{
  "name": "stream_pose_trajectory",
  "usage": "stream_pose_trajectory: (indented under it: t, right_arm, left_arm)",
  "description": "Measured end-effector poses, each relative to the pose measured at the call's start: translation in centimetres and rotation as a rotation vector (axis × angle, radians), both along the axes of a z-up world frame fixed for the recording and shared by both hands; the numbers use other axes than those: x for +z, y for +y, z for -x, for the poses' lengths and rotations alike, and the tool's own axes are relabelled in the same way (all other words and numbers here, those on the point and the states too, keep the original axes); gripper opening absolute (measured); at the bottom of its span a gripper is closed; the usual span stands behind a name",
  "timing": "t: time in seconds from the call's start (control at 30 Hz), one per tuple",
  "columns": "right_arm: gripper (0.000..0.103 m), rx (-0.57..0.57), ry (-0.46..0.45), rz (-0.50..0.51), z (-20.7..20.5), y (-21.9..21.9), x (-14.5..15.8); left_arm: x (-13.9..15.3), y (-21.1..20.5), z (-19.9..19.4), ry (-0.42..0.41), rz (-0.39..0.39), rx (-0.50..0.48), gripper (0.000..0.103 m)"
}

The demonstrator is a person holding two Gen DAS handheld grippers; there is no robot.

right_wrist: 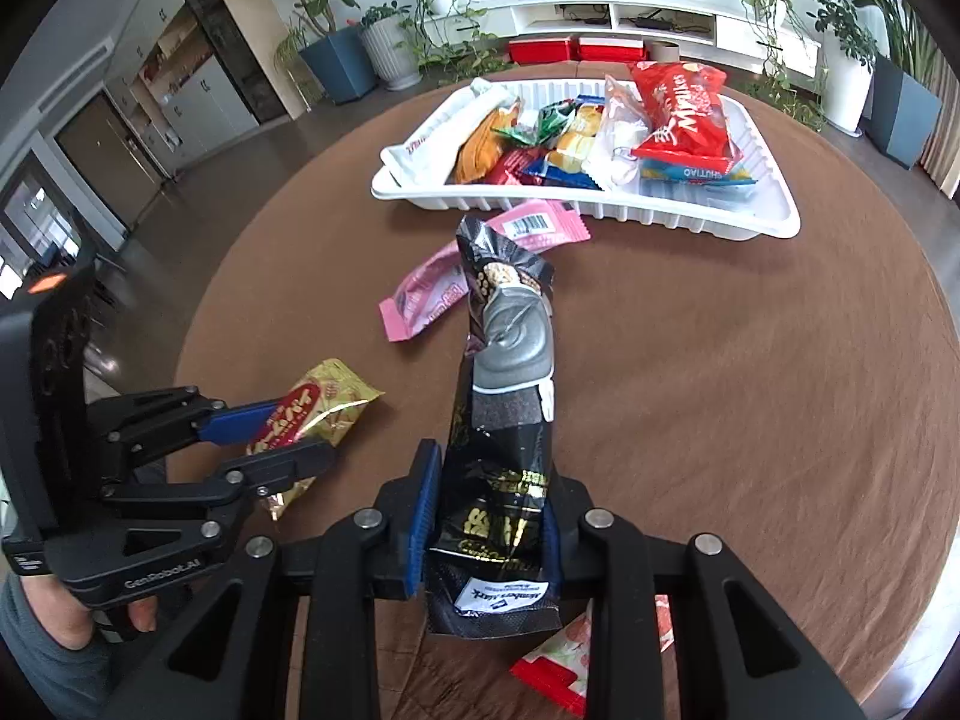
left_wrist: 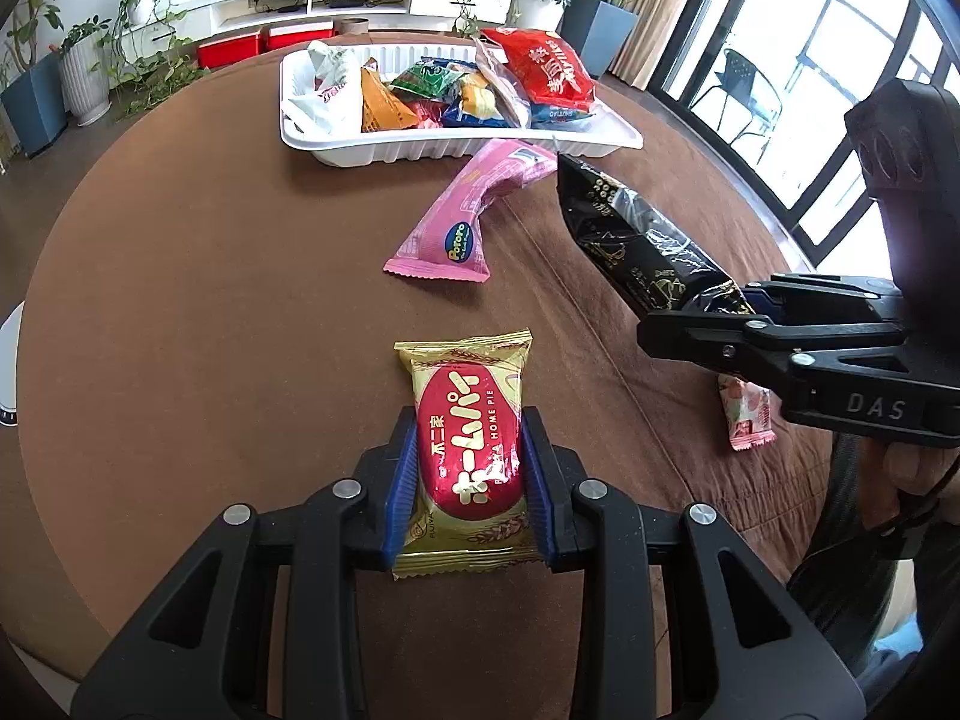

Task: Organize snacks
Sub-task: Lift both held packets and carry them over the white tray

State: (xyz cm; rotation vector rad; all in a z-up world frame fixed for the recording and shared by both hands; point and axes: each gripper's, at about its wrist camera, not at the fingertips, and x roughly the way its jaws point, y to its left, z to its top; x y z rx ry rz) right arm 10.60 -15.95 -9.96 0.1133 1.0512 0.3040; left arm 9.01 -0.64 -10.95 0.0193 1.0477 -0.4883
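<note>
Left hand-held gripper (left_wrist: 471, 492): bottom centre of left wrist view, blue pads clamped on both long sides of the gold-and-red pie packet (left_wrist: 465, 456); same pair sits lower left in the right wrist view.
Right hand-held gripper (right_wrist: 489, 525): bottom centre of right wrist view, pads pressed on the lower end of the black snack bag (right_wrist: 504, 396); seen from the side at right edge of left wrist view.
Right jaws: gripping the bag, the far end of which sticks out toward the tray.
Gold-and-red pie packet: held flat in the left jaws, label up, just above the bench (left_wrist: 210, 300); whether it touches the cloth, can't tell.
Black snack bag: long, crinkled, silver patch mid-length, its far end lifted off the bench.
Pink packet (left_wrist: 465, 222): loose on the bench, centre of frame, just below the tray's near edge.
White tray (left_wrist: 456, 147): upper centre, holds a red bag (left_wrist: 543, 66), white, orange, green and blue-yellow packets.
Tray right end: mostly bare.
Strawberry-print packet (right_wrist: 576, 654): flat on the bench under the right gripper.
Bench: round, brown cloth.
Person: a hand (left_wrist: 915, 468) on each gripper handle at frame edges.
</note>
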Motion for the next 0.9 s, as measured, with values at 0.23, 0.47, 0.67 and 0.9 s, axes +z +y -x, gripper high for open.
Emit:
stream_pose_trajectory:
  t: [0.23,0.47,0.67,0.9]
  right_arm:
    - [0.031,-0.034,-0.012,-0.065,0.7,-1.7,0.6]
    - [0.031,-0.087,-0.02,-0.095,1.3,-4.0,0.9]
    - [0.031,-0.153,-0.051,-0.105,1.3,-6.8,2.0]
    - [0.031,-0.245,-0.13,-0.087,0.0,-11.1,5.6]
  left_arm:
    - [0.5,0.0,-0.1,-0.001,0.038,0.003,0.03]
    - [1.3,0.5,-0.7,-0.005,0.087,0.02,0.03]
    - [3.0,1.4,-2.3,-0.034,0.113,0.043,0.03]
    - [6.9,1.7,-5.8,-0.11,0.122,0.058,0.03]
